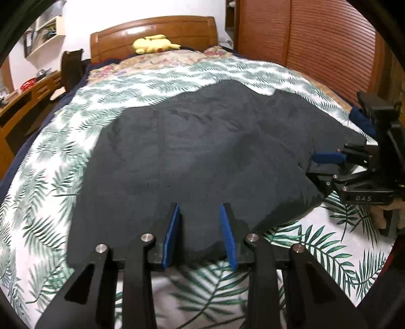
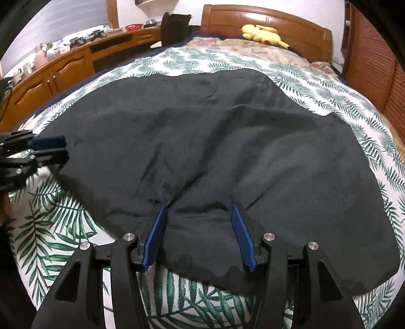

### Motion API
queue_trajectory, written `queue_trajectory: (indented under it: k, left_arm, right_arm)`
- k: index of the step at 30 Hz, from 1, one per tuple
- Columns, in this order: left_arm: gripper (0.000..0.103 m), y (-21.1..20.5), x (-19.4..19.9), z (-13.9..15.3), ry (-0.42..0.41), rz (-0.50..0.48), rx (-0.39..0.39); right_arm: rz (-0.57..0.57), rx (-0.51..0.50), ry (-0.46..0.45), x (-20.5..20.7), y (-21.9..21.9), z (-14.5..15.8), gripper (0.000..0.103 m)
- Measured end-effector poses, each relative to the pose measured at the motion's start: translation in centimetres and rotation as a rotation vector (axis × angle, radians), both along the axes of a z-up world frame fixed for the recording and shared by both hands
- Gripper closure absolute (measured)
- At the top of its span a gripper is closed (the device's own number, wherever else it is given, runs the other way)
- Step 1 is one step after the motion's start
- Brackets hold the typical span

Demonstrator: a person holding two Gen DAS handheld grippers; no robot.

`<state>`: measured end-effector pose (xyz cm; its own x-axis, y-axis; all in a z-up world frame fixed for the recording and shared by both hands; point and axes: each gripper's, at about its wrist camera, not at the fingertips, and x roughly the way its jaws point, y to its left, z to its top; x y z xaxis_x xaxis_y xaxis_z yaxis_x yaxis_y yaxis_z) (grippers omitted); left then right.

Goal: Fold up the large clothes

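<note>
A dark garment [image 2: 215, 157] lies spread on the leaf-print cover [image 2: 63, 227] of the bed [image 2: 265, 20], its near hem toward both tools. The left gripper [image 1: 200, 210] is spread wide — pads [image 1: 172, 235] apart over the hem, fabric between them but not pinched. The right gripper [image 2: 198, 210] is likewise wide, straddling a bunched fold. A yellow plush [image 2: 263, 33] rests by the headboard. A red bowl [image 2: 133, 26] sits on the desk [image 2: 76, 63]; its contents cannot be made out.

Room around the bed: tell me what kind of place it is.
Most likely a home bedroom: a bed with a wooden headboard and leaf-print bedspread, a yellow plush toy by the pillows, and a wooden desk alongside.
</note>
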<state>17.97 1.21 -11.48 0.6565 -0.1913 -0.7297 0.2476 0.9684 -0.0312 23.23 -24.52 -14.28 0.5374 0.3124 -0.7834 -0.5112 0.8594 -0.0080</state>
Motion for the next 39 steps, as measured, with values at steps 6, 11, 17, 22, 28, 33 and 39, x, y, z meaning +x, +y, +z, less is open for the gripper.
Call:
queue_trajectory:
  k: [6, 11, 17, 22, 28, 33, 39]
  left_arm:
    - [0.072, 5.1, -1.1, 1.3, -0.036, 0.109, -0.029]
    - [0.071, 8.8, -1.2, 0.3, 0.003, 0.188, -0.054]
    - [0.07, 9.7, -1.2, -1.2, 0.039, 0.215, -0.013]
    - [0.069, 10.5, -1.1, -2.6, 0.085, 0.228, 0.004]
    - [0.065, 10.2, -0.8, -3.6, 0.114, 0.227, 0.039]
    - [0.063, 9.9, -0.7, -3.8, 0.117, 0.23, 0.054]
    - [0.064, 9.6, -0.5, -3.9, 0.118, 0.235, 0.055]
  right_arm:
    - [0.008, -0.014, -0.021, -0.3, 0.0, -0.1, 0.049]
    - [0.016, -0.02, -0.027, -0.7, 0.1, 0.0, 0.049]
    - [0.017, -0.03, -0.038, -0.8, 0.3, 0.0, 0.049]
    - [0.018, -0.032, -0.041, -1.1, 0.4, 0.0, 0.049]
    - [0.019, -0.035, -0.045, -1.2, 0.5, 0.1, 0.049]
    - [0.019, -0.038, -0.048, -1.2, 0.5, 0.1, 0.049]
    - [0.02, -0.039, -0.049, -1.3, 0.5, 0.1, 0.049]
